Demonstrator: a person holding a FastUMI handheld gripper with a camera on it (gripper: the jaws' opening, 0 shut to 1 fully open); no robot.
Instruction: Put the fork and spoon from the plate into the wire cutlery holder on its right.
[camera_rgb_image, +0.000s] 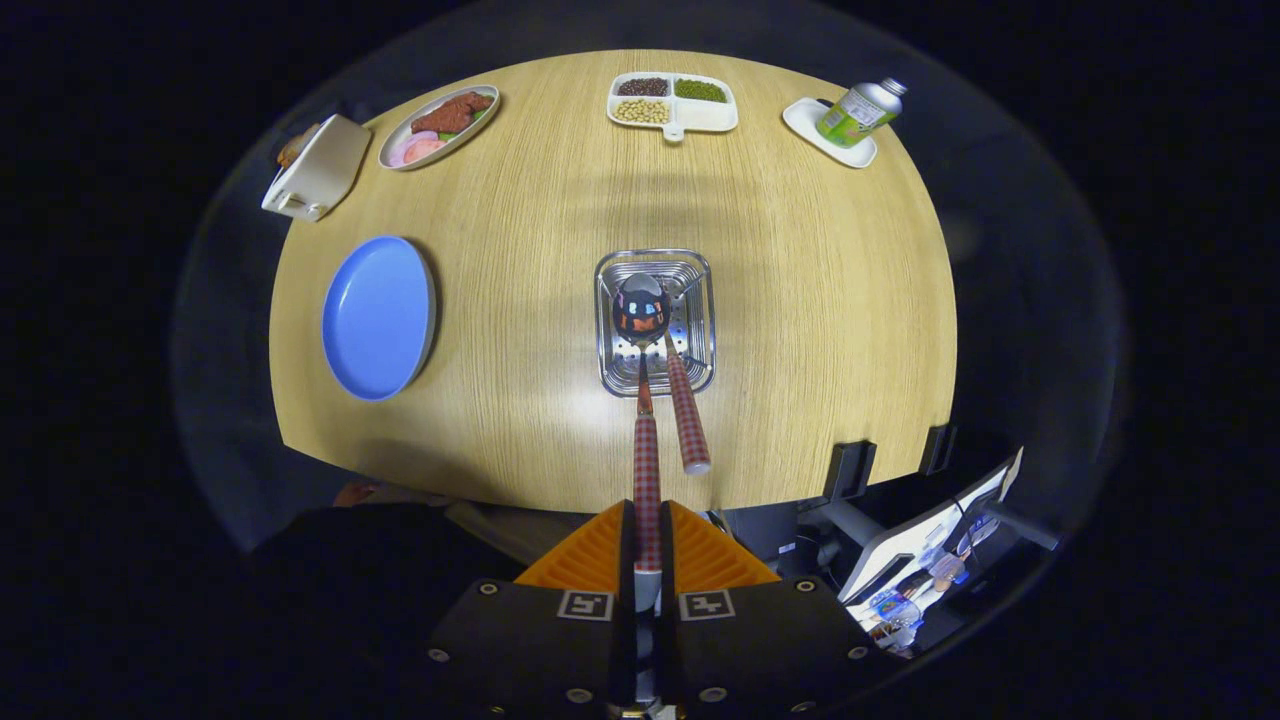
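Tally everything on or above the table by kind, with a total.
Cutlery: 2, the spoon clamped in the gripper above the wire holder, and the fork standing in it.
Holders: 1.
Plates and dishes: 4, blue plate, food plate, divided tray, small white dish.
Cans: 1, the green can.
White boxes: 1, the box.
Total: 9.

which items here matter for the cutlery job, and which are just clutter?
Job items:
gripper, shut on the spoon, bowl over the wire cutlery holder
fork, already standing in the holder
blue plate, now bare

Clutter:
meat dish
divided bean tray
green can on a white dish
white box
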